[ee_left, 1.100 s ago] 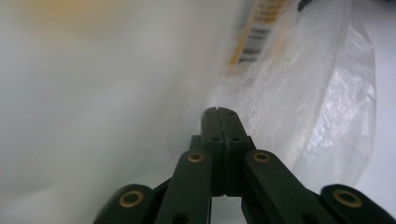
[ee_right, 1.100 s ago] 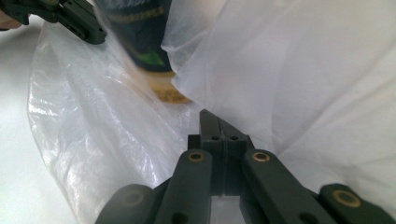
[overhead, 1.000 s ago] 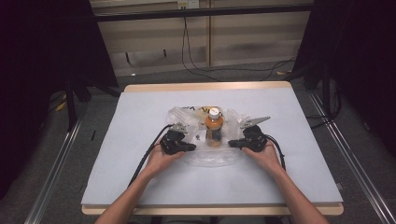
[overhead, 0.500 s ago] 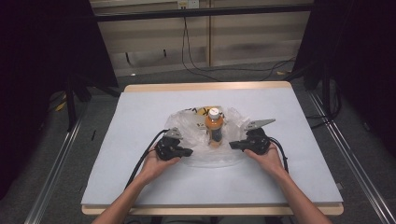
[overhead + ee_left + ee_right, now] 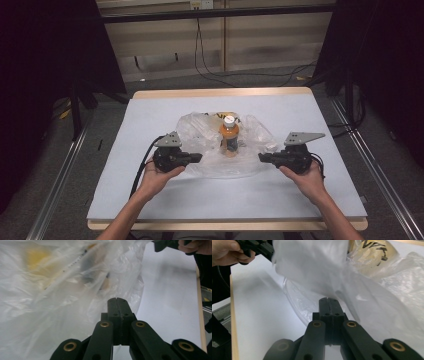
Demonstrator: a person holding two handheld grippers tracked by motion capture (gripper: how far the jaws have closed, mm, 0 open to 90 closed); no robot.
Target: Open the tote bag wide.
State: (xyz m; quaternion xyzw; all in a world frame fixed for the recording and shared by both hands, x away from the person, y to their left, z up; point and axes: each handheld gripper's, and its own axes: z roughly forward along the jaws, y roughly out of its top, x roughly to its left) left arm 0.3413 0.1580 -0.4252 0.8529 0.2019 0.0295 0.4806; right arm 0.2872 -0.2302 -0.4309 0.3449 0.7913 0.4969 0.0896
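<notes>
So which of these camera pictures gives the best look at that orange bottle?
The high view: the bottle stands upright, white cap up, among the clear plastic bag. The left gripper view gives a blurred dark and orange shape through the plastic; in the right gripper view I cannot make it out.

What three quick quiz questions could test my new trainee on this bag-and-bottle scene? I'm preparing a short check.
1. True or false: the bottle stands upright on the clear plastic bag.
2. How do the jaws of the left gripper and right gripper stand?
3. The bottle's cap is: A white, B green, C black?

Key:
1. True.
2. Shut on both, at the bag's opposite edges; whether they pinch plastic is unclear.
3. A.
</notes>
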